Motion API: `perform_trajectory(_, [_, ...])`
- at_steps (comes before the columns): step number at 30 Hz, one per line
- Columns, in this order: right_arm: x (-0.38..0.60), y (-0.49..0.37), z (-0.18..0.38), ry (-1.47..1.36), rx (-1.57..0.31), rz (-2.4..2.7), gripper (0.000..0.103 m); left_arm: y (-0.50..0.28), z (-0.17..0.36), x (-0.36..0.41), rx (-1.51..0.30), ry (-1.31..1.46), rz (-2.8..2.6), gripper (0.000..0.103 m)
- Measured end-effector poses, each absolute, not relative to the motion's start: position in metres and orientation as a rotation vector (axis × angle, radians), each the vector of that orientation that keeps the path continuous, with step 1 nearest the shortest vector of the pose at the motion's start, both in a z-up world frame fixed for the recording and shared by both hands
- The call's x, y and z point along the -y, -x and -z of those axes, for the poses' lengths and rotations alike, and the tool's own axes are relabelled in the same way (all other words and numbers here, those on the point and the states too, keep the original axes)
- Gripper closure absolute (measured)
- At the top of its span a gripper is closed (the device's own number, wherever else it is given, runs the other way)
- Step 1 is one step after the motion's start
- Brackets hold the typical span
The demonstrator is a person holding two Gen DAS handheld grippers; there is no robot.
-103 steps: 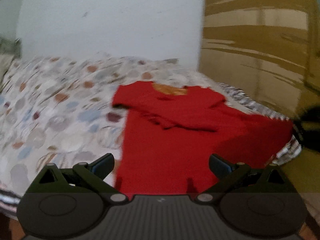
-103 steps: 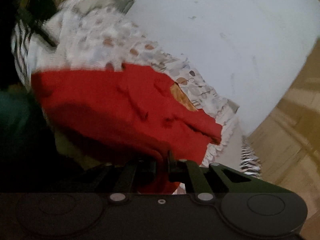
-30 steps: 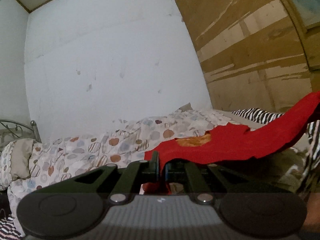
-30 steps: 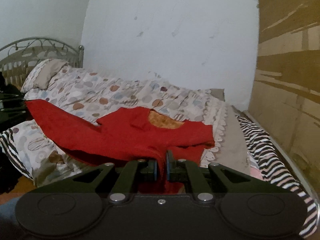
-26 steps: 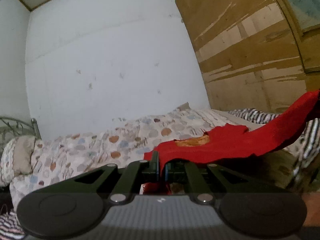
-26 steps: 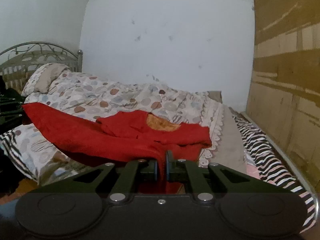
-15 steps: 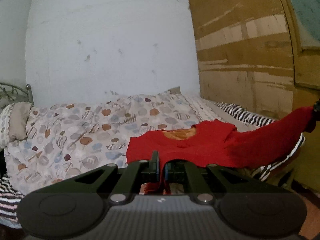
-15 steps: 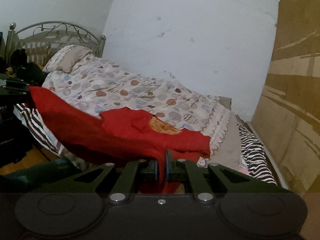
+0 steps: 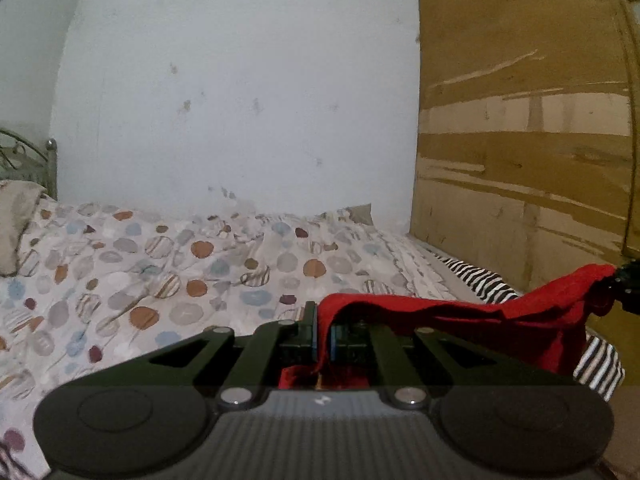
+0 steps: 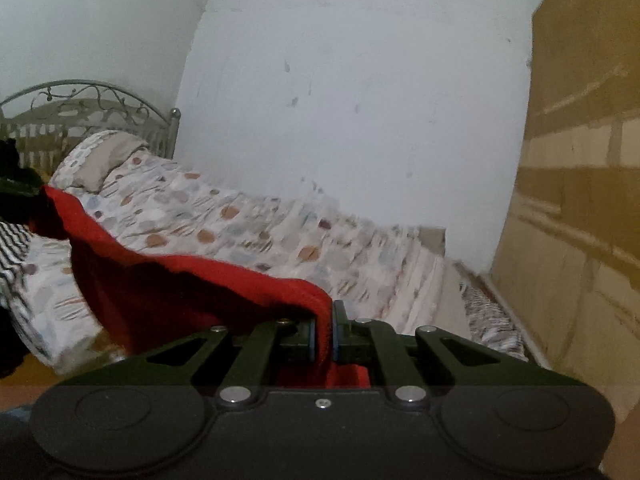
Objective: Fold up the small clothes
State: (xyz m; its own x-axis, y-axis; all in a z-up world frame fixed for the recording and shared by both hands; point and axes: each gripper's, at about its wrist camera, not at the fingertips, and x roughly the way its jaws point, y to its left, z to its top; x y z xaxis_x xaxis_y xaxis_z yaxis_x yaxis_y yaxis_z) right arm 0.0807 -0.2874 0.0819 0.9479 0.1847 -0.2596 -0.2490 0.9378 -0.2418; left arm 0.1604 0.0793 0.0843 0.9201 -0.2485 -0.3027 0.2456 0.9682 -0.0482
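Fingers of the left gripper [image 9: 323,334] are clamped on one corner of the red garment [image 9: 460,320]; fingers of the right gripper [image 10: 324,336] are clamped on another. The cloth hangs stretched between them above the near edge of the bed, sagging in the middle and hiding the bedding just behind it in both views. Beyond lies a duvet with coloured spots [image 9: 192,264], rumpled toward the white wall [image 9: 240,80]. A pillow [image 10: 100,160] sits at the head by the metal bedstead [image 10: 80,104]. A zebra-striped sheet [image 9: 476,280] shows along the far side, next to a brown cardboard panel [image 9: 520,120] that stands against the wall.
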Motion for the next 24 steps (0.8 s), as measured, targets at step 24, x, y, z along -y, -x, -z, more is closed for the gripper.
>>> perform_trajectory(24, [0.309, -0.395, 0.035, 0.179, -0.589, -0.266, 0.093, -0.467, 0.055, -0.074, -0.812, 0.067, 0.237, 0.095])
